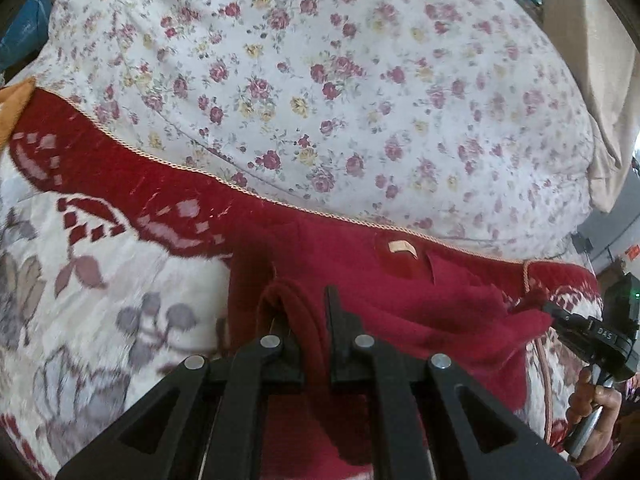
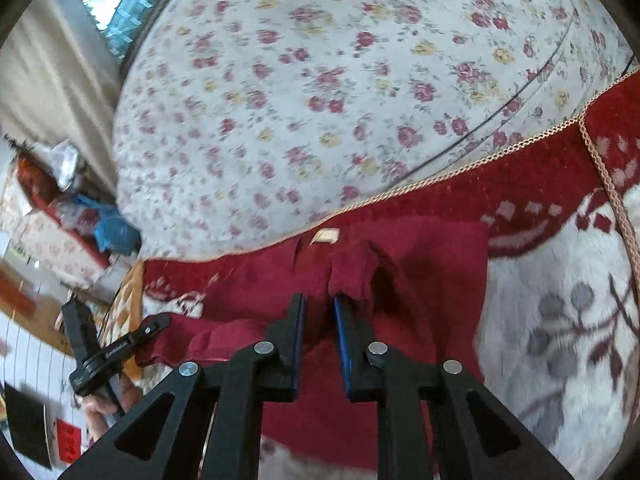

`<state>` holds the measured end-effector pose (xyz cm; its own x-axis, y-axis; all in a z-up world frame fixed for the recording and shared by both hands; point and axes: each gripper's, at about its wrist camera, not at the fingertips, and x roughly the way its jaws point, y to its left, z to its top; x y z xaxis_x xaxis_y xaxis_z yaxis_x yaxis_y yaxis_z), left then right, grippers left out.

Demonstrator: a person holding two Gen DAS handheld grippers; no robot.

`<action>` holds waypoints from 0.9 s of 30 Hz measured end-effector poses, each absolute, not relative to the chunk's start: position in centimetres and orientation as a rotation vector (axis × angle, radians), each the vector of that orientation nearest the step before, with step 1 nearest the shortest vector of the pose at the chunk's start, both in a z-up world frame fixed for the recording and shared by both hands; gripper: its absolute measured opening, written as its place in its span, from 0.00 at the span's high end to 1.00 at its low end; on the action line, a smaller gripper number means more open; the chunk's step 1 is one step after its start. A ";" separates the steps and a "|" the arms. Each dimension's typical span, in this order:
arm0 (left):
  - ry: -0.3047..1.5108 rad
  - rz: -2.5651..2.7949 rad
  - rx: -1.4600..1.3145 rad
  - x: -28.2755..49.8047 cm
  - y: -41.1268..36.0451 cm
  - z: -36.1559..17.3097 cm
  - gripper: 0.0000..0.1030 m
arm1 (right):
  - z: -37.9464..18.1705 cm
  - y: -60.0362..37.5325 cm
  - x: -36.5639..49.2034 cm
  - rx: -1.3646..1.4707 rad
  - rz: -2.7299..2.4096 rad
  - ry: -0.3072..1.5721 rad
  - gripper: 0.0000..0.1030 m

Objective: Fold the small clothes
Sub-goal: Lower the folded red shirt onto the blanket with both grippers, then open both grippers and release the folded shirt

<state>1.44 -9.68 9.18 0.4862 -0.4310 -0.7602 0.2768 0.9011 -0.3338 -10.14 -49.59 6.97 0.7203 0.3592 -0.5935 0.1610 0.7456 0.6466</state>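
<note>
A small dark red garment [image 1: 400, 296] with a pale neck label [image 1: 402, 247] lies on a red and white blanket [image 1: 120, 264]. My left gripper [image 1: 304, 304] is shut on a folded red edge of the garment, which bulges up between the fingers. In the right wrist view the garment [image 2: 420, 280] lies spread, with its label [image 2: 326, 235] at the far edge. My right gripper [image 2: 318, 300] has a narrow gap between the fingers; a red fold rises just past the right fingertip. I cannot tell whether it holds cloth. The right gripper also shows in the left wrist view [image 1: 560, 314], at the garment's right edge.
A floral bedsheet [image 1: 320, 80] covers the bed beyond the blanket's corded edge [image 1: 192, 170]. A beige curtain [image 2: 48, 80] and window stand at the bed's far side. Cluttered bags [image 2: 104, 224] sit off the bed.
</note>
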 end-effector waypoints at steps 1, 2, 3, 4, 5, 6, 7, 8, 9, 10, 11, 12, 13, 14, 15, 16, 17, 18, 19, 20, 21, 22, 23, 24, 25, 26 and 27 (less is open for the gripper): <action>0.982 -0.435 -0.166 2.1 -10.0 8.8 0.93 | 6.6 -49.9 -9.7 0.751 0.111 0.781 0.85; 0.993 -0.432 -0.162 2.8 -10.4 8.4 0.93 | 6.0 -50.4 -8.9 0.767 0.097 0.789 0.85; 1.002 -0.429 -0.166 3.4 -10.6 7.9 0.93 | 5.4 -50.7 -8.3 0.780 0.084 0.796 0.85; 1.014 -0.428 -0.171 4.1 -10.8 7.3 0.92 | 4.8 -51.1 -7.5 0.796 0.068 0.803 0.85; 1.024 -0.425 -0.172 4.7 -11.0 6.8 0.91 | 4.3 -51.4 -6.9 0.805 0.058 0.807 0.85; 1.029 -0.425 -0.174 5.1 -11.2 6.4 0.91 | 3.8 -51.8 -6.2 0.809 0.044 0.811 0.85; 1.030 -0.428 -0.176 5.6 -11.4 6.0 0.91 | 3.6 -51.9 -5.8 0.808 0.032 0.811 0.85; 1.031 -0.429 -0.179 5.9 -11.5 5.7 0.90 | 3.4 -52.2 -5.2 0.797 0.006 0.804 0.85; 1.033 -0.429 -0.184 6.2 -11.7 5.5 0.90 | 3.3 -52.4 -4.9 0.787 -0.009 0.796 0.85; 1.042 -0.430 -0.192 6.6 -11.7 5.2 0.90 | 3.3 -52.5 -4.6 0.785 -0.015 0.791 0.85; 1.054 -0.427 -0.199 6.9 -11.8 4.9 0.87 | 3.0 -52.8 -4.1 0.792 -0.016 0.794 0.85; 1.066 -0.425 -0.205 7.0 -11.7 4.7 0.81 | 2.7 -53.1 -3.8 0.810 -0.023 0.805 0.83; 1.077 -0.432 -0.215 7.1 -11.6 4.6 0.78 | 2.7 -53.3 -3.8 0.823 -0.030 0.807 0.77; 1.082 -0.450 -0.224 7.1 -11.5 4.7 0.70 | 2.9 -53.6 -4.1 0.835 -0.035 0.794 0.73; 1.080 -0.469 -0.228 6.9 -11.5 5.0 0.60 | 3.5 -53.8 -4.6 0.831 -0.037 0.769 0.63; 1.072 -0.484 -0.225 6.7 -11.4 5.3 0.54 | 4.0 -53.7 -5.1 0.818 -0.044 0.755 0.51; 1.062 -0.497 -0.227 6.5 -11.2 5.8 0.44 | 4.8 -53.6 -5.8 0.793 -0.050 0.735 0.46; 1.056 -0.506 -0.234 6.3 -11.1 6.2 0.30 | 5.6 -53.1 -6.5 0.763 -0.038 0.717 0.43; 1.038 -0.492 -0.236 6.2 -10.9 6.7 0.21 | 6.0 -52.8 -6.9 0.744 -0.022 0.713 0.43; 0.992 -0.446 -0.232 6.0 -10.4 7.5 0.10 | 6.5 -52.3 -7.3 0.721 -0.005 0.712 0.43; 0.954 -0.422 -0.236 5.8 -10.0 8.1 0.10 | 6.7 -51.9 -7.6 0.694 -0.004 0.715 0.43; 0.925 -0.417 -0.245 5.8 -9.6 8.6 0.09 | 6.6 -51.5 -7.6 0.667 -0.022 0.731 0.43; 0.928 -0.426 -0.254 6.0 -9.4 8.8 0.10 | 6.5 -51.3 -7.5 0.647 -0.039 0.744 0.43; 0.942 -0.426 -0.260 6.2 -9.3 8.8 0.09 | 6.1 -51.2 -7.1 0.624 -0.055 0.758 0.42; 0.957 -0.417 -0.264 6.4 -9.2 8.6 0.09 | 5.7 -51.1 -6.7 0.610 -0.071 0.773 0.38; 0.964 -0.407 -0.262 6.4 -9.2 8.4 0.09 | 5.1 -51.1 -6.0 0.589 -0.101 0.802 0.35; 0.971 -0.396 -0.243 6.5 -9.4 8.1 0.09 | 4.4 -51.2 -5.1 0.570 -0.134 0.837 0.32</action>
<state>6.46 -9.36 8.12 0.5014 -0.4308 -0.7503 0.2166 0.9021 -0.3732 -5.14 -51.17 4.36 0.6712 0.1063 -0.7336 0.3304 0.8430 0.4244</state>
